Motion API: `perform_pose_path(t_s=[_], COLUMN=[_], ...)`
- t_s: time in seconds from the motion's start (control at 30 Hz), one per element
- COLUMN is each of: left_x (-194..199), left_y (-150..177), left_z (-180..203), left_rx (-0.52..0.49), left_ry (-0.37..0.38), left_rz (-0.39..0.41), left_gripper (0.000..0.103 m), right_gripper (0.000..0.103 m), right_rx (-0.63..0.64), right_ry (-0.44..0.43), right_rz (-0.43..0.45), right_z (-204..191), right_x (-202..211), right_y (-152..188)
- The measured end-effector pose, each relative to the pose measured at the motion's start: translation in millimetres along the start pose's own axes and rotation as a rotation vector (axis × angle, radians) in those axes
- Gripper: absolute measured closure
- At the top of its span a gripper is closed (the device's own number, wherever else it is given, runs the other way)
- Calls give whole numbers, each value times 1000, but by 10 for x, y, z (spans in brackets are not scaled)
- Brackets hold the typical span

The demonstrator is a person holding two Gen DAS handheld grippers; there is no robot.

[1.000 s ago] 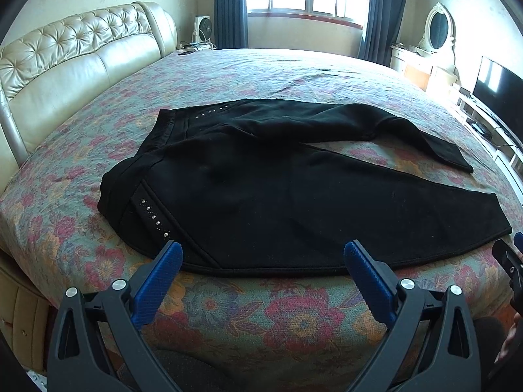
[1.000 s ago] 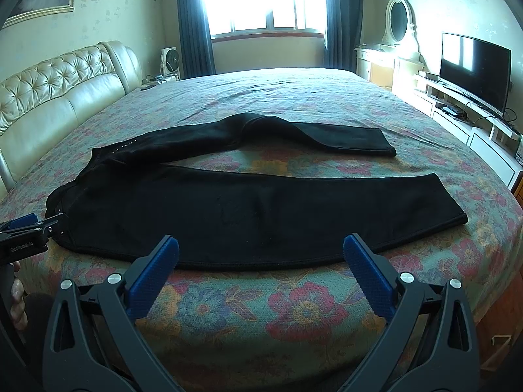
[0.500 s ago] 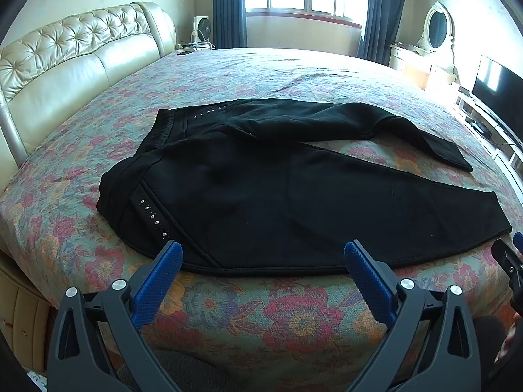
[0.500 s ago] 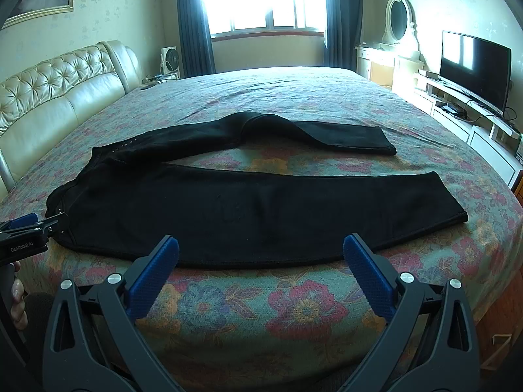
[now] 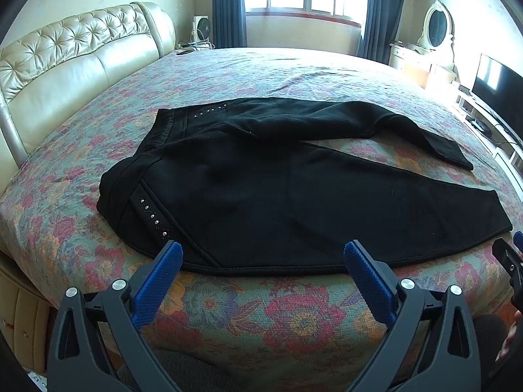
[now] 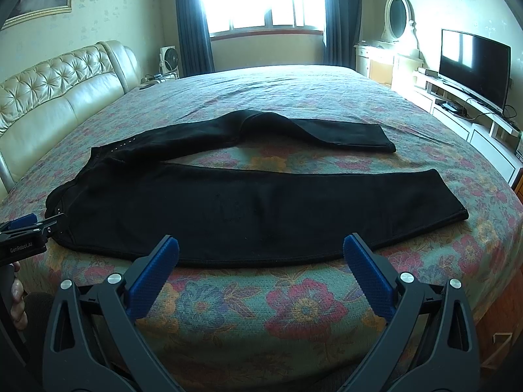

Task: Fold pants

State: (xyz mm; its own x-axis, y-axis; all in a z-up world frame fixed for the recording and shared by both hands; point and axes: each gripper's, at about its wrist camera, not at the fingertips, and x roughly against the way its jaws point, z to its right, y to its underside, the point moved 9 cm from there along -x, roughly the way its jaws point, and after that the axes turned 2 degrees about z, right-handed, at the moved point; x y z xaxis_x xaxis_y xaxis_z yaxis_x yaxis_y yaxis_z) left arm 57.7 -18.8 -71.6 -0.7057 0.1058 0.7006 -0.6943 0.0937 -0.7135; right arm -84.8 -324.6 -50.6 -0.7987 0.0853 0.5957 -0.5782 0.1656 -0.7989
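Pants: I see the black pants [image 5: 294, 196] spread flat on the floral bed [image 5: 294, 320], legs apart.
Left gripper [image 5: 263, 258]: spread, empty, at the near hem.
Right gripper [image 6: 261, 254]: spread, empty, likewise.

Person's hand [image 6: 16, 300] mostly cut off; grip perhaps unreadable.

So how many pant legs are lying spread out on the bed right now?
2. The near leg runs along the bed's front edge; the far leg lies bent behind it, toward the window. None hidden.
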Motion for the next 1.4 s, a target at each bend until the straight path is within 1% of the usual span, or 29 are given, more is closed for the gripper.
perform_pose_path(t_s=[0.5,0.83,1.33,1.4], left_x=[0,-7,-85,-90], left_y=[-3,18,63,47], left_z=[16,103,78,63], left_rx=[0,-33,-30,-30], left_ry=[22,42,40,29], left_rz=[1,-3,-27,-27], left_gripper=[4,4,4,4], right_gripper=[2,2,2,2], right_rx=[1,4,5,7], right_ry=[11,7,-3,-6], right_rz=[-40,-59,-74,-77], right_z=[33,24,-6,-15], right_x=[-137,-201,-297,-314], right_y=[98,132,154,150])
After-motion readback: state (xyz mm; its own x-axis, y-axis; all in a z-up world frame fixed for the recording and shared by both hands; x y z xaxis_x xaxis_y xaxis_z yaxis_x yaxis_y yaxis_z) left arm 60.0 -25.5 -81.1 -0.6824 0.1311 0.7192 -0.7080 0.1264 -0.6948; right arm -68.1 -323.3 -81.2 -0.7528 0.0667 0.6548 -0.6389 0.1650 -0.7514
